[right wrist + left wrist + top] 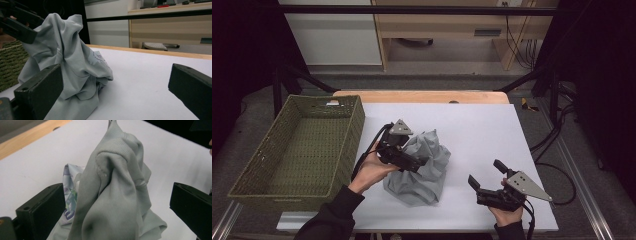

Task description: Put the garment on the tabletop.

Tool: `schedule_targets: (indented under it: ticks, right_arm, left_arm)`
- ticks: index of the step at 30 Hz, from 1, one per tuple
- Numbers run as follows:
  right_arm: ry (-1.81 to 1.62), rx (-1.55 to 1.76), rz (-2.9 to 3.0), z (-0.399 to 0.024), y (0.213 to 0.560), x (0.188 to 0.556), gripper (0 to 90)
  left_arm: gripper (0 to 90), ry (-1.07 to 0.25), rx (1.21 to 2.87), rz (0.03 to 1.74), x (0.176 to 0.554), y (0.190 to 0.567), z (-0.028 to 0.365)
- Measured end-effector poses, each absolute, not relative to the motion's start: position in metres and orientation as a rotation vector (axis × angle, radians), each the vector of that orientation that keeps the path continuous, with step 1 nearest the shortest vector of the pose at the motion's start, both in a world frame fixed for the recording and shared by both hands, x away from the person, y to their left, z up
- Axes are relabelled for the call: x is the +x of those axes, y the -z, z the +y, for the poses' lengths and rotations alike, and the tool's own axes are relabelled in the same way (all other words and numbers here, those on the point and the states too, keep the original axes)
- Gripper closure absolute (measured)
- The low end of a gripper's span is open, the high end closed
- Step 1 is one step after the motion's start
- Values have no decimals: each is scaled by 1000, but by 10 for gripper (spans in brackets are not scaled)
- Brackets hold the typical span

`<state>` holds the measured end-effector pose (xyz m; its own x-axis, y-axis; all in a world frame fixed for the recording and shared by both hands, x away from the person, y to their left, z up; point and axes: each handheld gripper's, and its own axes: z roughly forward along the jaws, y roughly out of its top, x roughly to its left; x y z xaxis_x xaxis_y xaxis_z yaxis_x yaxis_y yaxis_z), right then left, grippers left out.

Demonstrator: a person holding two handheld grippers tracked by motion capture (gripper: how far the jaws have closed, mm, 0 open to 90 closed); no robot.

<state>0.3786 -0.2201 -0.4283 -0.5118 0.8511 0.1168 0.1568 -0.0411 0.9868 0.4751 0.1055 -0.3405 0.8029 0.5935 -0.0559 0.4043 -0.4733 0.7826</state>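
a light grey t-shirt [422,167] lies bunched in a loose heap near the middle of the white table top [482,130], just right of the woven green basket [302,145], which stands at the table's left edge. the left gripper [414,162] hangs over the heap with its jaws spread wide; in the left gripper view a raised fold of the shirt [112,195] stands between them, yet neither pad presses on it, so the cloth is released. the right gripper [479,187] rests low on the table, well apart from the shirt, its jaws likewise spread and gripping nothing. judged from its creases and slump, the garment is light, soft and limp: it will sag, unfold and trail when lifted, and a thin pinch may slip off the ribbed knit. a printed patch [70,195] shows on an inner layer. the best hold seems to be a thick gathered ridge, such as the stitched hem at the top of the heap, taken deep between the pads; a second grip on a far edge would keep it from dragging.
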Motion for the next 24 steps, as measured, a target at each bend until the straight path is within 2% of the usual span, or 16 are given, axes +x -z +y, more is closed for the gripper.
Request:
schedule_targets:
  ticks: [15,24]
  right_arm:
    - [-1601,1070,1681,-222,427,378,1]
    - [-1602,1074,1683,-223,426,378,1]
  left_arm:
    - [0,-335,1871,721,446,359,151]
    - [3,-374,1824,729,423,374,173]
